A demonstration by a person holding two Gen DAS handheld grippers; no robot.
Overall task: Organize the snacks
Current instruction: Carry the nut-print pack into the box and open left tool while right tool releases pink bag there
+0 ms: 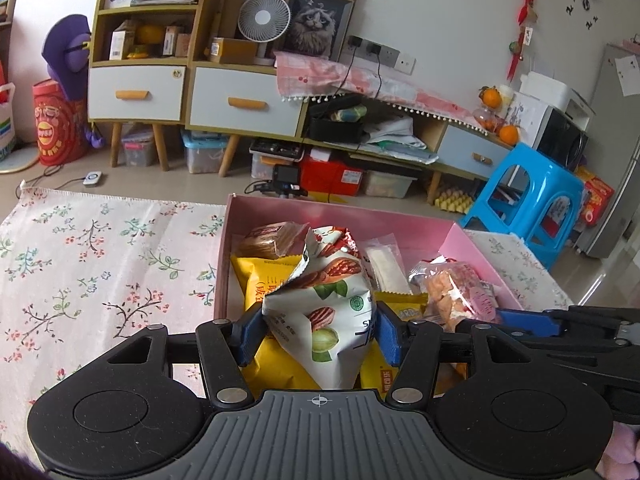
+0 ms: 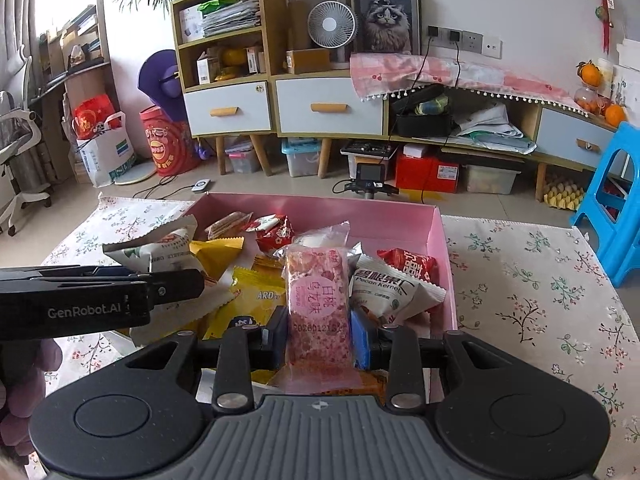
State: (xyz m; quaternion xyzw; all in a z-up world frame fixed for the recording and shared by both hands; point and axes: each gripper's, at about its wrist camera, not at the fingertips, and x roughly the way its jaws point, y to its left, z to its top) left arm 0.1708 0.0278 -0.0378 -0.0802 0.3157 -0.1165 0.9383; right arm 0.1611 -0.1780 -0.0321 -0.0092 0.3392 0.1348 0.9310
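Observation:
A pink box (image 1: 344, 212) (image 2: 384, 216) on the floral tablecloth holds several snack packets. My left gripper (image 1: 318, 334) is shut on a white nut packet (image 1: 324, 304) printed with almonds, held over the box's near edge. My right gripper (image 2: 318, 338) is shut on a pink bar packet (image 2: 318, 300) with a round label, held upright over the box's near side. The left gripper also shows side-on in the right wrist view (image 2: 132, 284), with the white nut packet (image 2: 160, 252) in it. Yellow packets (image 1: 260, 280) (image 2: 256, 300), a red packet (image 2: 272, 232) and a pecan packet (image 2: 384, 292) lie in the box.
The floral tablecloth (image 1: 100, 280) (image 2: 532, 292) covers the table on both sides of the box. A blue plastic stool (image 1: 528, 200) (image 2: 612, 208) stands beyond the table's right end. Cabinets with drawers (image 1: 236, 100) (image 2: 328, 108) and storage bins line the far wall.

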